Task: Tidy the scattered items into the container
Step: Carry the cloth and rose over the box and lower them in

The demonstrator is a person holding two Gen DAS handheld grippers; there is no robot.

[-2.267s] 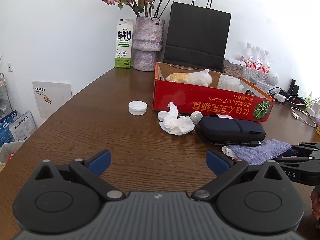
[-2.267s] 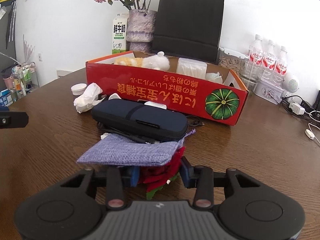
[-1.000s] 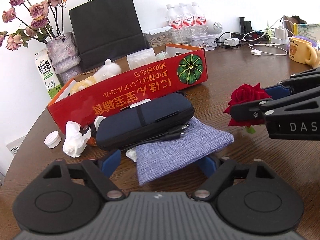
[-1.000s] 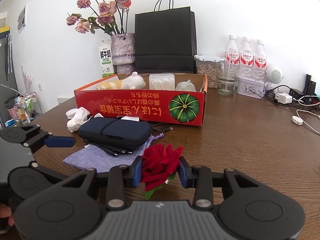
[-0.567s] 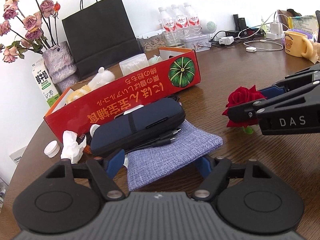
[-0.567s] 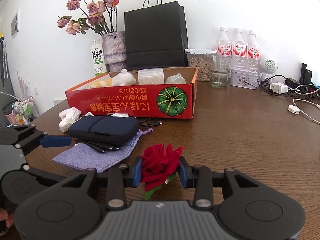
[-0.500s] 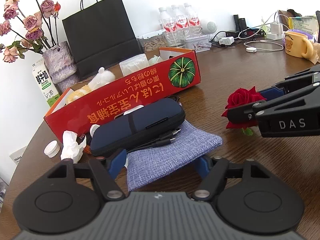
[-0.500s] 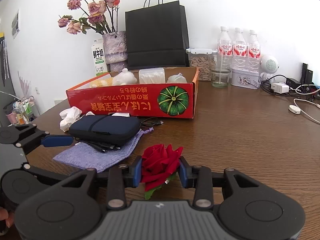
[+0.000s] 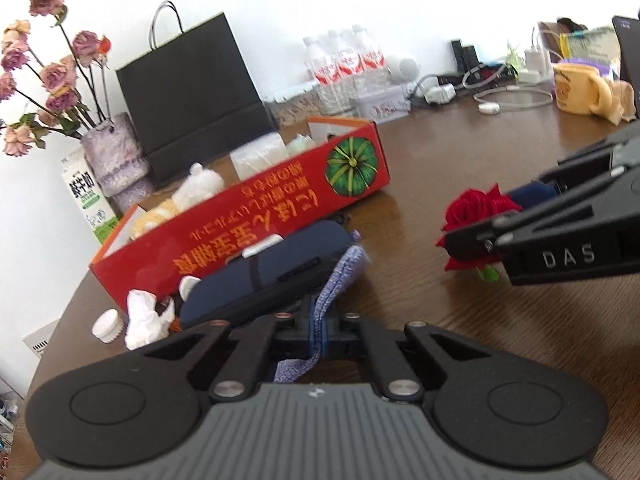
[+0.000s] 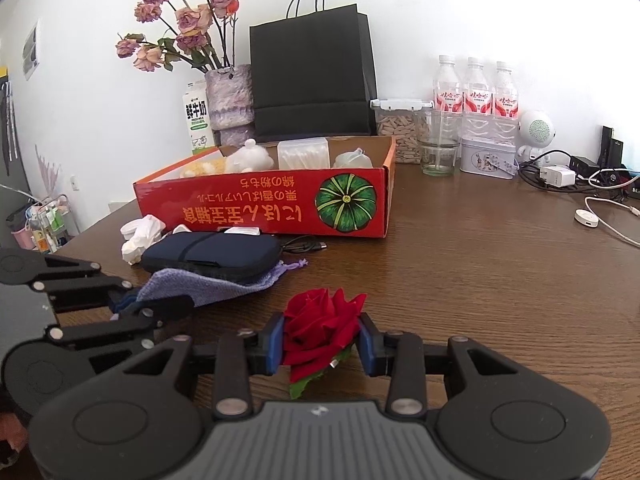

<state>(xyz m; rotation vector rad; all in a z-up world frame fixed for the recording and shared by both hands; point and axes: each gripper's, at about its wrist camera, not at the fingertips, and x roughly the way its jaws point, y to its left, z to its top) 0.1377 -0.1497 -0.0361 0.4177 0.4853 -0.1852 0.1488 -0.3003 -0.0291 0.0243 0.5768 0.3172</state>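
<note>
Left gripper [image 9: 318, 330]: I have it pinched fully closed on the near edge of the purple pouch [image 10: 208, 286]; the cloth stands up folded between the pads.
Why that edge: the far part of the pouch lies under the dark zip case [image 10: 212, 256], so the free near edge is the only part I can take hold of.
Right gripper [image 10: 322, 344]: partly closed around the red rose [image 10: 320, 326], pads against the bloom on both sides, a green leaf showing beneath. I judge the gentle width suits soft petals.
Rose position: just above the wooden table [image 10: 500, 280], well short of the box.
Container: red cardboard box [image 10: 280, 208] beyond the case, open top, already holding a plush toy, a clear tub and a pale bundle.
Still scattered: crumpled tissue [image 9: 144, 320], white cap [image 9: 106, 322], a black cable [image 10: 304, 245] by the box front.
Risk, my estimate: pulling the pouch may drag the case with it.
Next, my estimate: carry the rose over the front wall, then free the pouch.
</note>
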